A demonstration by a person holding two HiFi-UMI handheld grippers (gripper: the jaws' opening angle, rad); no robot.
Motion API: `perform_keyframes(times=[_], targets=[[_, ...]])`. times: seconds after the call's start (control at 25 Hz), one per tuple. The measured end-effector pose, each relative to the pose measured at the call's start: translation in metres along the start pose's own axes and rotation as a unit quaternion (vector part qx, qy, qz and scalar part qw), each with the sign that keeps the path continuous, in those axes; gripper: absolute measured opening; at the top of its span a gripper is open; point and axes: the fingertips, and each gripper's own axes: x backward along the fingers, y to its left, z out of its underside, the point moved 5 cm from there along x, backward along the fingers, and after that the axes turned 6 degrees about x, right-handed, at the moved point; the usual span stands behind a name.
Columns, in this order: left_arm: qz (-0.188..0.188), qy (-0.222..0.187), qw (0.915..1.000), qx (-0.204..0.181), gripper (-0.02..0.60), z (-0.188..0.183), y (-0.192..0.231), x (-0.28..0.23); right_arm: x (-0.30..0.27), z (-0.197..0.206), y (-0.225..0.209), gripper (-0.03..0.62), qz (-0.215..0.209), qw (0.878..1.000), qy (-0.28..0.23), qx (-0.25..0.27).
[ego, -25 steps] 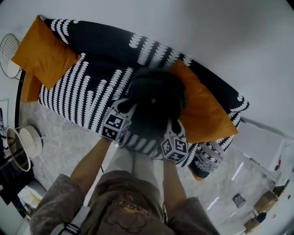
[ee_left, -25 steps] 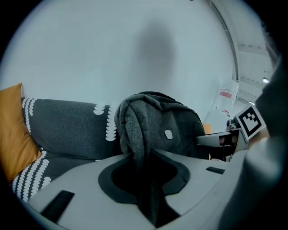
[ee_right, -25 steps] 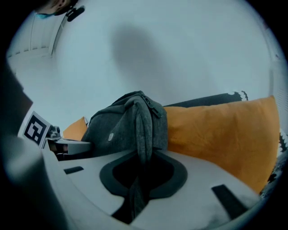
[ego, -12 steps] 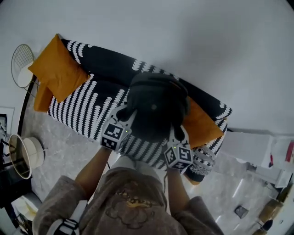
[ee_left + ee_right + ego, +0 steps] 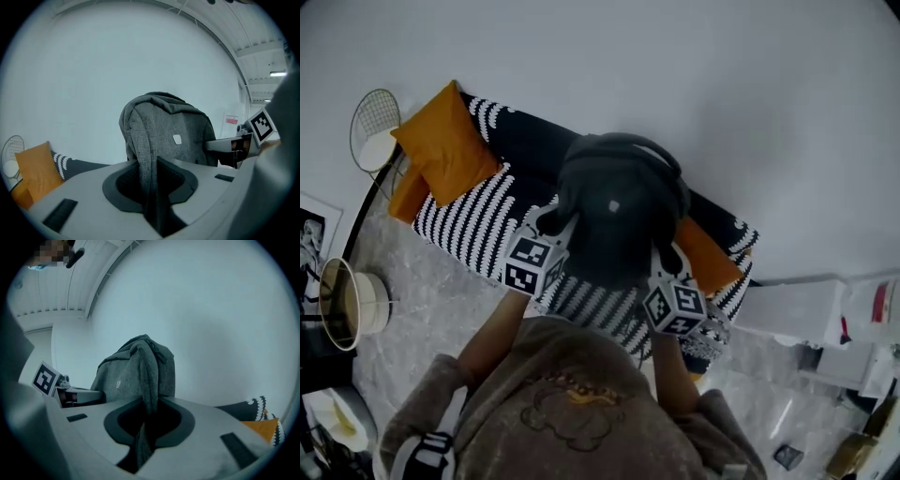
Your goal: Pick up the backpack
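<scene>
A dark grey backpack [image 5: 619, 216] hangs in the air above the black-and-white patterned sofa [image 5: 478, 220], held between both grippers. My left gripper [image 5: 555, 230] is shut on its left shoulder strap [image 5: 145, 154], which runs down between the jaws. At the bag's right side, my right gripper [image 5: 661, 264] is shut on the other strap [image 5: 149, 380]. In both gripper views the backpack [image 5: 173, 133] [image 5: 136, 371] stands out against the white wall, with a small light tag on its front. Each view shows the other gripper's marker cube beyond the bag.
An orange cushion [image 5: 445, 150] lies at the sofa's left end and another [image 5: 705, 258] peeks out behind the bag at the right. A round wire side table [image 5: 373, 127] stands at the far left, a round lamp or stool [image 5: 352, 305] lower left, and white furniture [image 5: 792, 309] to the right.
Both grippers have risen together with the backpack, lifting it off the sofa seat. The sofa now appears smaller and lower in the head view.
</scene>
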Motion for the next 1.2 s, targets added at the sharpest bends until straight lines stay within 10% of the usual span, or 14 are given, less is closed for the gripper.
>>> perform_keyframes(times=[1.2], targets=[[0.023, -0.004, 0.9992, -0.032, 0.077, 0.091, -0.083, 0.259, 0.236, 0.075, 0.151, 0.043, 0.002, 1.0, -0.009, -0.025]])
